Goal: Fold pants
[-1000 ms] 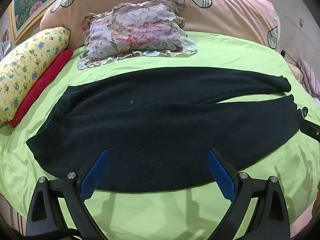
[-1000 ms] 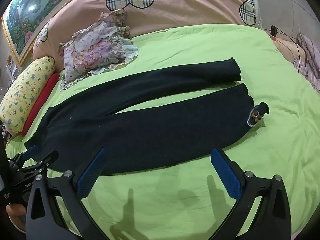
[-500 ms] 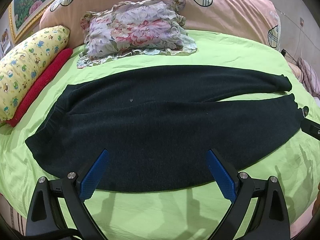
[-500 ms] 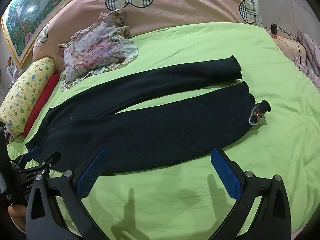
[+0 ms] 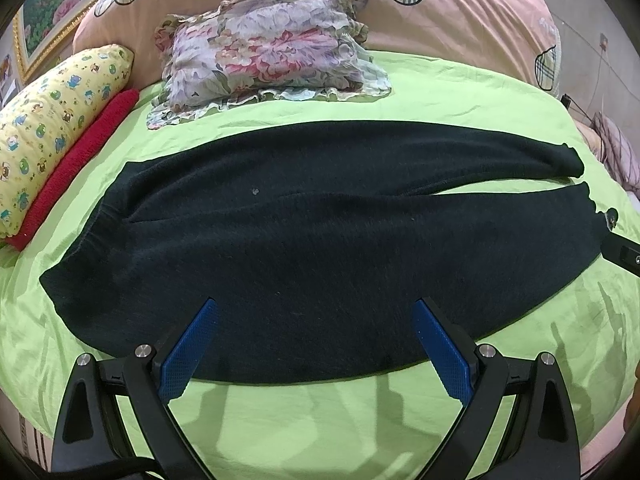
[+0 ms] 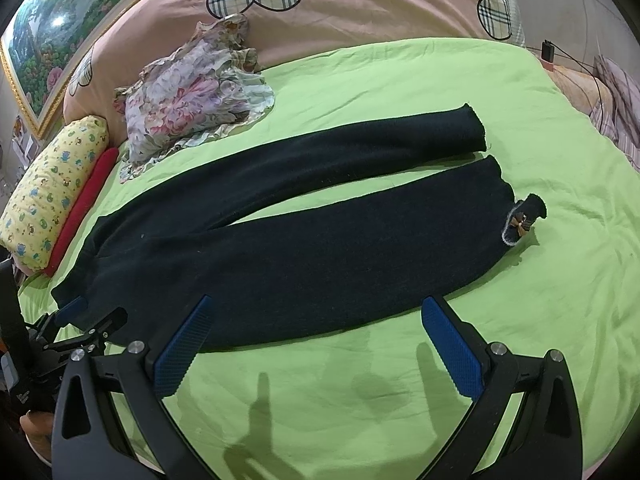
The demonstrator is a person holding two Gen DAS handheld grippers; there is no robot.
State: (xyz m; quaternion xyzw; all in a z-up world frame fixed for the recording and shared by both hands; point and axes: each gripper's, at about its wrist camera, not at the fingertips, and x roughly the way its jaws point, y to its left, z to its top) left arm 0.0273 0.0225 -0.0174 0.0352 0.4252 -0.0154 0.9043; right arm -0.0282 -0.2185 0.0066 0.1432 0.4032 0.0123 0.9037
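Observation:
Dark pants (image 5: 320, 240) lie flat on the green bed sheet (image 5: 320, 420), waistband to the left, legs to the right. They also show in the right wrist view (image 6: 300, 248), with a small bow (image 6: 520, 227) at the near leg's turned-up cuff. My left gripper (image 5: 314, 344) is open and empty, just above the pants' near edge around the hip. My right gripper (image 6: 316, 344) is open and empty, over the sheet by the near leg's edge. The left gripper's fingers (image 6: 86, 320) show at the left in the right wrist view, near the waistband.
A floral cushion (image 5: 264, 48) lies behind the pants. A yellow patterned pillow (image 5: 48, 120) and a red roll (image 5: 76, 156) sit at the left. A pink quilt with plaid hearts (image 6: 360, 4) lies along the far side. Cables and a charger (image 6: 547, 51) are at the far right.
Both grippers have shifted slightly; the pants sit a little lower and nearer in both views. Both stay open and the pants have not moved.

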